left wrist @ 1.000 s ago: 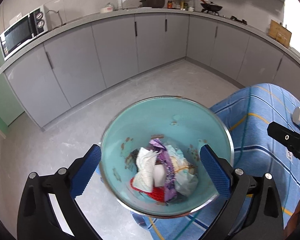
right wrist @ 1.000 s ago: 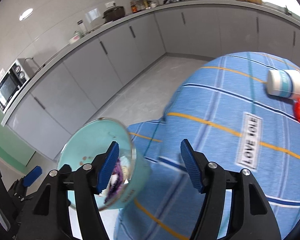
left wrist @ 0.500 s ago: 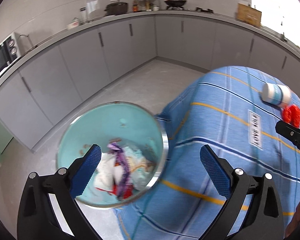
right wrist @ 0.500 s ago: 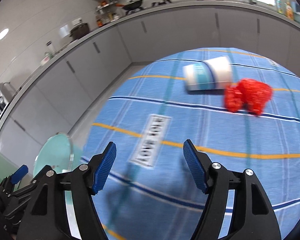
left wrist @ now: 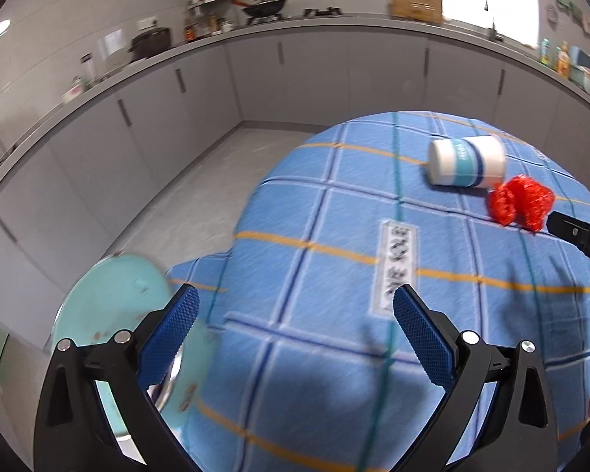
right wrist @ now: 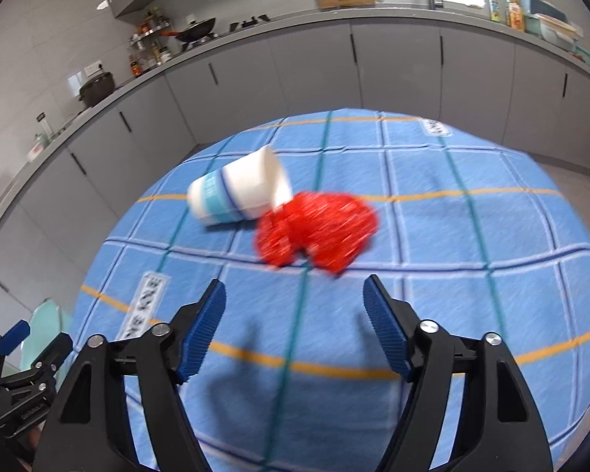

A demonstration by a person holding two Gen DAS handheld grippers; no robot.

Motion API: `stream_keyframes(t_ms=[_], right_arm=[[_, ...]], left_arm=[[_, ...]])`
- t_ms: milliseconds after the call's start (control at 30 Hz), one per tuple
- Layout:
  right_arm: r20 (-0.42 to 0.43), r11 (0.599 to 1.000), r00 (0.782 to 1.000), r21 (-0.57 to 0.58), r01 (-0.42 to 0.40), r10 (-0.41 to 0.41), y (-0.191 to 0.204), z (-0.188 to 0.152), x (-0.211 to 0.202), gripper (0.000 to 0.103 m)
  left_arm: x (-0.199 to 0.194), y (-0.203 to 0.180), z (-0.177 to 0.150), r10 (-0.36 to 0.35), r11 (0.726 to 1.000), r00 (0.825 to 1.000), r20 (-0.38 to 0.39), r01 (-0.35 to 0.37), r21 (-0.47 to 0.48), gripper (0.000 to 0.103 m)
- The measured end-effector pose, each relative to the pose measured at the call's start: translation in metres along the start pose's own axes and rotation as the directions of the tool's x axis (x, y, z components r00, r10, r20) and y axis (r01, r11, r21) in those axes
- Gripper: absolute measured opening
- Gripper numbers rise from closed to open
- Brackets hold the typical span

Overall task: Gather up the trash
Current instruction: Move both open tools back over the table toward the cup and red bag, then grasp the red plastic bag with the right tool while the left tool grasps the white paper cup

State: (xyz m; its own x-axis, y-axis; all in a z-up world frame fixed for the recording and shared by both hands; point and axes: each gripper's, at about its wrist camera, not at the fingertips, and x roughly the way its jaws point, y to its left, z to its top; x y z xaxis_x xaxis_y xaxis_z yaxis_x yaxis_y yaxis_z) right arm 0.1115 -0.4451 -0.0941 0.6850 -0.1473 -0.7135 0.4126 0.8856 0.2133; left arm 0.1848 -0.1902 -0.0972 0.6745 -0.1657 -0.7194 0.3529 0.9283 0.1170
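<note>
A white paper cup [right wrist: 240, 190] with a teal band lies on its side on the blue checked tablecloth [right wrist: 452, 236]. A crumpled red mesh wad [right wrist: 314, 232] lies against its mouth. My right gripper [right wrist: 295, 306] hovers just short of the wad, jaws opening, nothing between them. In the left wrist view the cup [left wrist: 466, 161] and red wad [left wrist: 519, 202] lie far right. My left gripper [left wrist: 295, 316] stands open and empty over the cloth. The teal trash bin [left wrist: 110, 306] shows at lower left, beside the table.
Grey cabinets [right wrist: 393, 67] and a countertop curve around the room, with a wok [right wrist: 194, 29], a pot [right wrist: 96, 84] and bottles [right wrist: 505, 8]. Grey floor [left wrist: 200, 204] lies left of the table. My right gripper's tip [left wrist: 578, 232] enters the left view's right edge.
Both grippers swung right, from over the trash bin to over the table. The cup and red wad came into central view of the right gripper, whose jaws stand a little wider.
</note>
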Motion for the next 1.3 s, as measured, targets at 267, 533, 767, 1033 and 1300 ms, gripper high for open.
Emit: stream_keyframes(t_ms=[267,533,767,1033,1300], right_arm=[[-0.034,0.991,0.999,-0.137,0.0,-0.005,-0.013,0.03,0.033,0.076],[-0.131,0.957,0.99,-0.278,-0.087,0.052,-0.011,0.044,0.072,0.075],[-0.187,0.966,0.976,-0.209,-0.151,0.112,-0.023,0.044,0.083,0.041],[-0.18,0.985,0.977,-0.109,-0.136,0.115,-0.035,0.036,0.059,0.03],[-0.206,0.99,0.97,-0.028,-0.14,0.132,-0.048,0.034,0.051,0.03]], left_arm=[[0.025,-0.041,0.037,-0.081,0.995,0.997,-0.005,0.081,0.059,0.097],[0.05,-0.065,0.066,-0.127,0.979,0.992,0.002,0.125,0.16,0.097],[0.069,-0.082,0.09,-0.225,0.934,0.974,0.027,0.208,0.29,0.097],[0.079,-0.111,0.112,-0.362,0.816,0.93,0.066,0.281,0.505,0.097],[0.096,-0.141,0.114,-0.472,0.68,0.881,-0.029,0.385,0.624,0.096]])
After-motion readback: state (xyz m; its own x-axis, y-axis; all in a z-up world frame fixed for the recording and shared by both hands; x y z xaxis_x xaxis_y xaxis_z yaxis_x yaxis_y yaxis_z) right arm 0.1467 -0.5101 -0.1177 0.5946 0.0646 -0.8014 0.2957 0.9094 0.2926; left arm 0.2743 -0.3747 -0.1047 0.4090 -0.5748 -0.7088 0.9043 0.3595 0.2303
